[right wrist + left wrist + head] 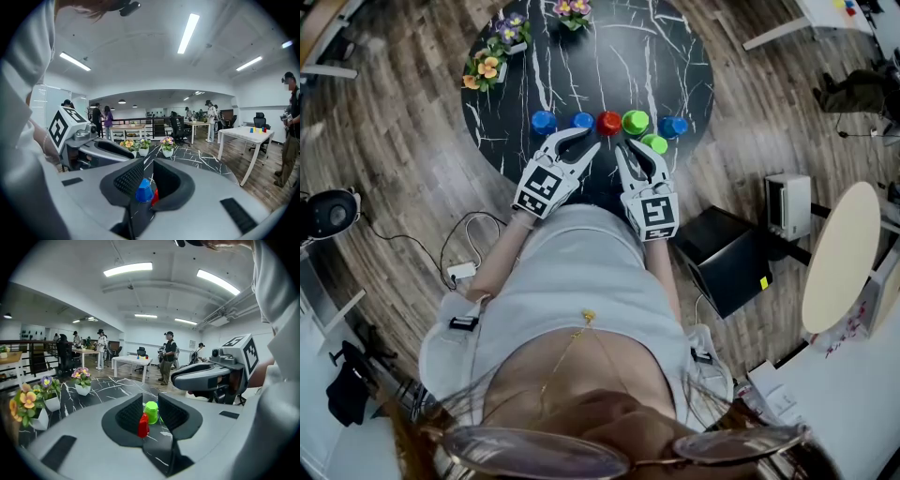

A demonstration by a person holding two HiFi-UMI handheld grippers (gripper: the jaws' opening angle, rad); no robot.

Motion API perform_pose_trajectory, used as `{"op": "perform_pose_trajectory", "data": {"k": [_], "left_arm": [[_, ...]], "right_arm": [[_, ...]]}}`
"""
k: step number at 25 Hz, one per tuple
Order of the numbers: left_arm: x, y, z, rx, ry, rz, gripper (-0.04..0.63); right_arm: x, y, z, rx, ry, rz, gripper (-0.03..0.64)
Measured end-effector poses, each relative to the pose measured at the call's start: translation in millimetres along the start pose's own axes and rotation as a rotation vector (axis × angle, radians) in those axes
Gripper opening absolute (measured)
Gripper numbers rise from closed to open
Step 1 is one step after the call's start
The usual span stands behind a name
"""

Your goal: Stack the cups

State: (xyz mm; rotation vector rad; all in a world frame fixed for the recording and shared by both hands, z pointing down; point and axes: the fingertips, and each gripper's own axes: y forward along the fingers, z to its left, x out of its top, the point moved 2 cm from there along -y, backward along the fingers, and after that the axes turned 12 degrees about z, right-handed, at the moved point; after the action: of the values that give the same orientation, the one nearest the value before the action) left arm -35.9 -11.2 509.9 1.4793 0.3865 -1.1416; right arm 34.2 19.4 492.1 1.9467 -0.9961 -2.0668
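Several upside-down cups stand in a row on the black marble table (675,56): a blue cup (544,121), a second blue cup (583,120), a red cup (608,122), a green cup (635,121) and a third blue cup (673,126). A second green cup (653,143) stands nearer me. My left gripper (586,141) hovers at the near edge, jaws slightly apart and empty. Through its gap the left gripper view shows the red cup (143,425) and a green cup (151,412). My right gripper (636,150) is open too, framing a blue cup (144,191) and the red cup (154,196).
Three small flower pots stand at the table's far left rim (487,67), (514,30), (572,11). On the wooden floor to the right lie a black box (727,258), a white device (787,204) and a beige round tabletop (842,253). People stand far off.
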Motion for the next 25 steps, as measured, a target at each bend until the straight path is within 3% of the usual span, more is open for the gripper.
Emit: {"op": "perform_pose_trajectory", "data": {"k": [15, 25], "left_arm": [[-41, 2, 51, 0.109, -0.084, 0.084, 0.133], [-75, -2, 92, 0.209, -0.187, 0.122, 0.153]], "right_arm": [[-7, 6, -4, -0.020, 0.014, 0.046, 0.071], [-14, 10, -5, -0.023, 0.017, 0.072, 0.075]]}}
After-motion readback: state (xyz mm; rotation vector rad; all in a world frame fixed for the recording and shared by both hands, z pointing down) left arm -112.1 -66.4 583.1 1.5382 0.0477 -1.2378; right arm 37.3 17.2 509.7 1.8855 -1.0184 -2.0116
